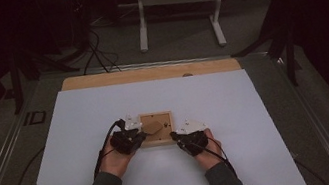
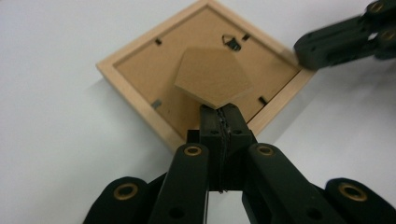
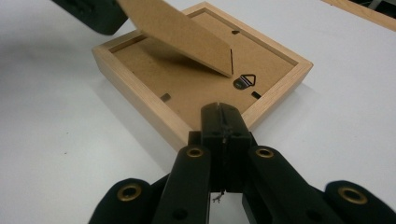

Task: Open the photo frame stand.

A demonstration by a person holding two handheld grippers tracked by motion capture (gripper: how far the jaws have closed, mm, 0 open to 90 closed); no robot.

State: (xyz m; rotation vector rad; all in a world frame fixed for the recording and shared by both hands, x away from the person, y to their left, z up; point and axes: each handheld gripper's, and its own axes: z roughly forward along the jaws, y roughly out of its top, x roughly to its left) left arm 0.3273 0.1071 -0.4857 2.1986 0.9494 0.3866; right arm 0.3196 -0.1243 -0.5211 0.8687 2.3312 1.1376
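A small wooden picture frame (image 1: pixel 157 128) lies face down near the middle of the white table top (image 1: pixel 83 136), its brown fibreboard back (image 3: pixel 187 79) turned up. The easel stand (image 2: pixel 212 77), a five-sided flap of the same board, is lifted off the back and slopes up towards the left. A small metal hanger (image 3: pixel 244 81) and several flat retaining tabs (image 3: pixel 165 97) show on the back panel.

The frame looks light and stiff, with a pale wood rim that should give square, firm edges to hold. The stand seems thin and hinged, so it would likely bend or tear at the hinge if forced; better to take it by its free edge and move it gently. If there is glass under the back, which cannot be seen, the frame should not be dropped or twisted.

The left gripper (image 2: pixel 219 109) sits at the frame's left side with its jaws closed together at the free point of the raised stand; they appear to pinch the tip, though the contact is hard to make out. The right gripper (image 3: pixel 223 112) rests at the frame's near right corner, jaws fully closed with nothing between them, its tip touching or just beside the rim.
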